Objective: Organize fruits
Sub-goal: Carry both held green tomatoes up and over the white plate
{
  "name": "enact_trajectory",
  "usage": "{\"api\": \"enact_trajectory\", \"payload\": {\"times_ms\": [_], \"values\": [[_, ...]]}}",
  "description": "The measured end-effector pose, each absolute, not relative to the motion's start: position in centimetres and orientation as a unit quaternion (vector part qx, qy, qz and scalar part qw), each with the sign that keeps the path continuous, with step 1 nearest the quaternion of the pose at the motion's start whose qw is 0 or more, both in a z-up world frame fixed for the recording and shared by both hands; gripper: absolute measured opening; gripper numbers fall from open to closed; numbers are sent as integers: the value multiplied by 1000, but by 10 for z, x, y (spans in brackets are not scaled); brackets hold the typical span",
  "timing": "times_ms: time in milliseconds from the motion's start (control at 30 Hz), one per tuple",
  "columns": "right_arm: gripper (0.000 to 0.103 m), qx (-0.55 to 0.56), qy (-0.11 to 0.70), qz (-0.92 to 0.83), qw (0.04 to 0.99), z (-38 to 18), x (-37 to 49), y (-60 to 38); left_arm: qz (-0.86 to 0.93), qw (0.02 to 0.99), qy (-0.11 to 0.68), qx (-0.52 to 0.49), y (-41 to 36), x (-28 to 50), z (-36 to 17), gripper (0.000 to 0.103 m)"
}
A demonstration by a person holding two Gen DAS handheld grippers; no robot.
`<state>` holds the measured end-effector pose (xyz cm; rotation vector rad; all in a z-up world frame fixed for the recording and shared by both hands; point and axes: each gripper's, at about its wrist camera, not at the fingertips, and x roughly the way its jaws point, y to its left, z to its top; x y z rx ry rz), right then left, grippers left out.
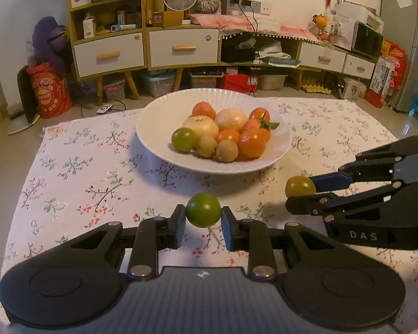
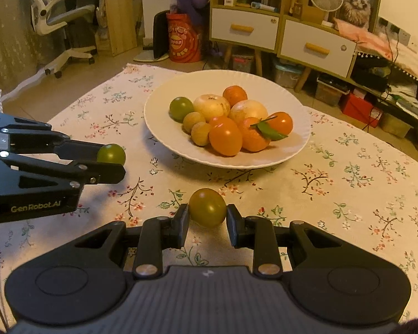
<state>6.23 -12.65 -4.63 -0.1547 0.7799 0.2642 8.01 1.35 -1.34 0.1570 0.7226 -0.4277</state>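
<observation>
The left gripper [image 1: 203, 217] pinches a round green fruit [image 1: 203, 210] and the right gripper [image 2: 207, 217] a brownish-green fruit [image 2: 207, 211], both near the white fruit-filled plate [image 2: 164, 94].

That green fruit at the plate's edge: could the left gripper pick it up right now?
Probably not yet. The left gripper is already shut on a green fruit, so its fingers are full, though nothing blocks the way to the one on the plate.
</observation>
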Motion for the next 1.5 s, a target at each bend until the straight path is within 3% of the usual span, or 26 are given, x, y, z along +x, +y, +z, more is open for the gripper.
{"api": "enact_trajectory", "payload": {"times_ms": [667, 1500], "values": [[26, -49, 337, 118, 933, -16, 89, -143, -202, 923, 324, 48, -1, 115, 8, 11], [26, -12, 327, 82, 941, -35, 167, -179, -186, 930, 314, 36, -4, 190, -9, 11]]}}
